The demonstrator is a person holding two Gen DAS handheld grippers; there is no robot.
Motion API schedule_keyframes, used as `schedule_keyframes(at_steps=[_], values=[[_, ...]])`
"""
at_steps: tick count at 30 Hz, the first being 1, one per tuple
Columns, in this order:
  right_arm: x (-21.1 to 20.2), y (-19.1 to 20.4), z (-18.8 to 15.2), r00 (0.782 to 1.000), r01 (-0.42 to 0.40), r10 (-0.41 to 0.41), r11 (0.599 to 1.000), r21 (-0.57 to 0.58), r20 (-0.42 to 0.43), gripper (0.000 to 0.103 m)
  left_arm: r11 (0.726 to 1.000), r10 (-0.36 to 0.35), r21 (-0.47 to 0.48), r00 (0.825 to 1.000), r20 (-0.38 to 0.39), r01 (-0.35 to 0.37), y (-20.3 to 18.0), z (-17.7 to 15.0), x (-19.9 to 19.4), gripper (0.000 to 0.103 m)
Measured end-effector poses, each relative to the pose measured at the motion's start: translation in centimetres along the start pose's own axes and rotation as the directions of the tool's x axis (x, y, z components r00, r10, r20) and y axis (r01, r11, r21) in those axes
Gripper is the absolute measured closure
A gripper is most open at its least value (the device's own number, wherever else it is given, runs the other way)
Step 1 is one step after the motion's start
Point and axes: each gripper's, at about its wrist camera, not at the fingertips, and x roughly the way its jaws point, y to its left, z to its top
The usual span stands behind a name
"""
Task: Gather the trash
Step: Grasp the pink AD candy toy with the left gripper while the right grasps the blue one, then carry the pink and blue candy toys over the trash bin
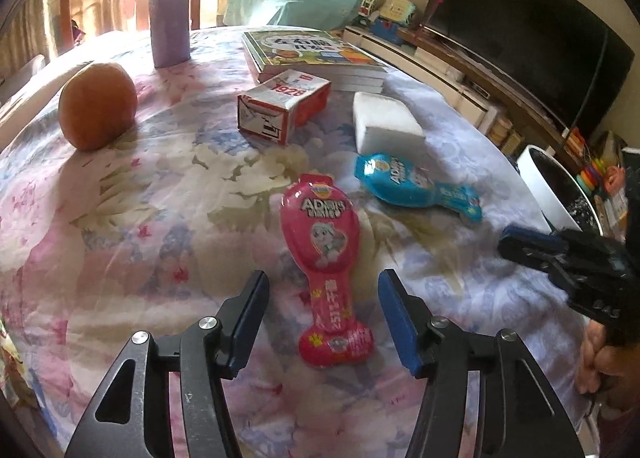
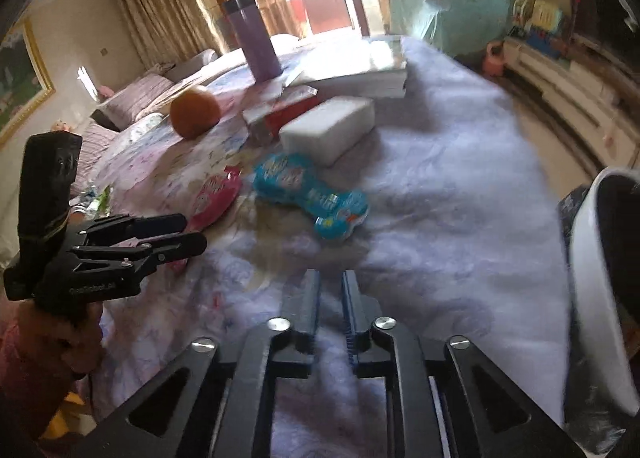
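A pink snack pack (image 1: 324,250) lies flat on the flowered tablecloth, its lower half between the fingers of my left gripper (image 1: 324,298). That gripper is open and its pads stand clear of the pack on both sides. A blue snack pack (image 1: 416,186) lies further right, beside a white foam block (image 1: 386,120) and a torn red-and-white carton (image 1: 284,106). My right gripper (image 2: 331,286) hovers over bare cloth near the blue pack (image 2: 308,186); its jaws stand a narrow gap apart with nothing between them. In the right wrist view the left gripper (image 2: 194,233) covers part of the pink pack (image 2: 214,194).
A white bin with a black liner (image 2: 592,278) stands off the table's right edge. An orange (image 1: 98,104), a purple flask (image 1: 170,10) and a stack of books (image 1: 312,54) sit at the back. A TV (image 1: 520,26) stands beyond.
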Motion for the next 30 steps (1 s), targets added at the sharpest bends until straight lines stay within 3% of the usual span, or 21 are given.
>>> schedule_keyframes(at_steps=[1,3,6,10,13,15,18,30], values=[[0.0,0.1,0.6,1.0,0.005,-0.005,1.0,-0.012,0.011,0.064,1.0,0.008,0.004,1.0,0.003,-0.008,0.0,0.1,0.3,0.048],[0.5,0.3,1.5,1.0,0.012,-0.012,0.999,-0.045,0.01,0.053,1.0,0.018,0.014,1.0,0.006,-0.018,-0.2,0.3,0.6,0.05],[1.7,1.0,2.8,1.0,0.015,-0.014,0.992,-0.126,0.01,0.053,0.999,0.035,0.035,0.999,0.014,-0.036,-0.3,0.4,1.1,0.055],[3.9,1.9,3.8,0.999,0.012,-0.022,0.975,-0.224,-0.043,0.053,0.999,0.033,0.03,0.999,0.018,-0.033,0.3,0.4,1.0,0.072],[5.9,2.5,4.1,0.996,0.001,-0.025,0.964,-0.266,-0.087,0.053,1.0,0.003,0.011,1.0,0.017,-0.003,0.9,0.5,0.9,0.074],[6.5,2.6,4.0,0.994,0.013,-0.042,0.962,-0.272,-0.1,0.056,1.0,-0.005,0.01,1.0,0.016,0.005,1.0,0.4,0.7,0.075],[6.2,2.5,3.8,0.994,0.018,-0.043,0.972,-0.233,-0.099,0.081,1.0,-0.018,0.018,1.0,0.017,0.017,0.9,0.1,0.4,0.075],[-0.1,0.7,-0.6,1.0,-0.014,0.016,0.998,0.065,-0.017,0.083,0.991,-0.124,0.055,0.992,0.01,0.123,-2.4,-0.9,-1.2,0.075]])
